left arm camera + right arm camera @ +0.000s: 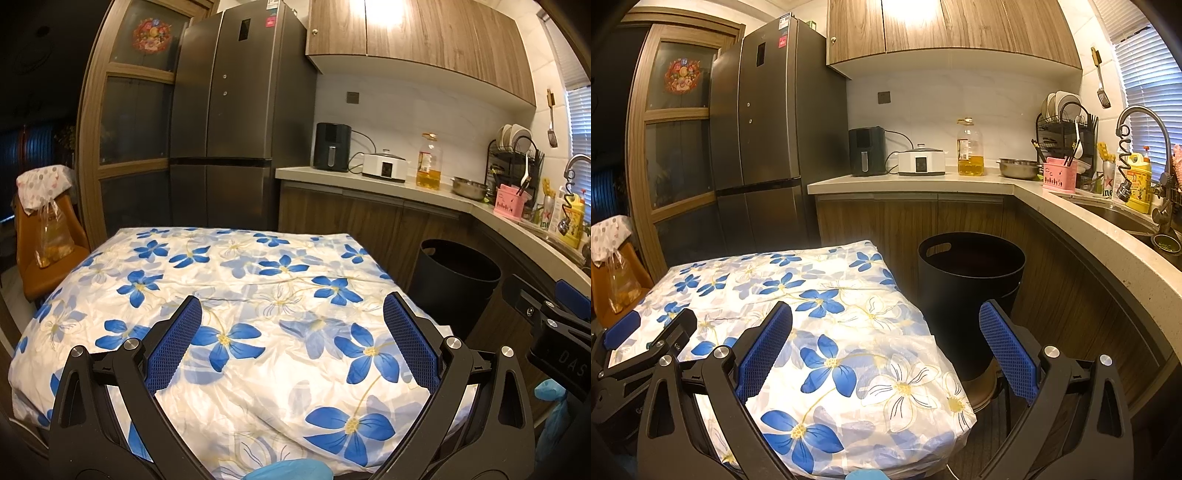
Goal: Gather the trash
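Both grippers hovered over the near edge of the table (258, 295), fingers spread wide, nothing between them. Left gripper (291, 343) sat over the floral cloth (229, 266); right gripper (884, 350) straddled the table's right corner. Black bin (971, 291) stood on the floor just right of the table, by the counter (1071, 206). Right view showed into the bin's mouth, but it was too dark to tell contents; it also showed the sink (1123, 218). Left view caught only the bin's rim and side (458, 277). No trash identifiable on the cloth in either view. Left view showed more of the bag (51, 240) on the chair (55, 266).
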### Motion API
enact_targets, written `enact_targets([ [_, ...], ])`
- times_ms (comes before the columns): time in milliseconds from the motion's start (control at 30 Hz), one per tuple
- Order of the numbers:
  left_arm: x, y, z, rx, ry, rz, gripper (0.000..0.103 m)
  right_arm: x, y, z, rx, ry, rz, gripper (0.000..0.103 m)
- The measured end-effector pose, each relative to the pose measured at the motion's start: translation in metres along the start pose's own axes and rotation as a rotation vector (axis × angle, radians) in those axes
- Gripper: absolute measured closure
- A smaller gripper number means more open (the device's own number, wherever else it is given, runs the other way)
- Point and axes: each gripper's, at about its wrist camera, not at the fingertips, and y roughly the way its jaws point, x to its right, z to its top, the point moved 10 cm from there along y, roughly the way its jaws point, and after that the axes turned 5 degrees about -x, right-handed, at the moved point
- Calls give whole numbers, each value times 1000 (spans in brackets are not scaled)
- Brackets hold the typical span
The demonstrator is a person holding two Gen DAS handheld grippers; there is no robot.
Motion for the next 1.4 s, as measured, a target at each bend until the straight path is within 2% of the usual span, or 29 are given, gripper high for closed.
enact_targets([
  [733, 3, 0, 2, 3, 10, -5, 6, 1, -1, 2, 5, 5, -1, 6],
  [867, 5, 0, 1, 5, 22, -7, 13, 2, -2, 2, 5, 7, -3, 6],
  [1400, 4, 0, -1, 1, 18, -10, 12, 2, -3, 4, 7, 17, -4, 6],
])
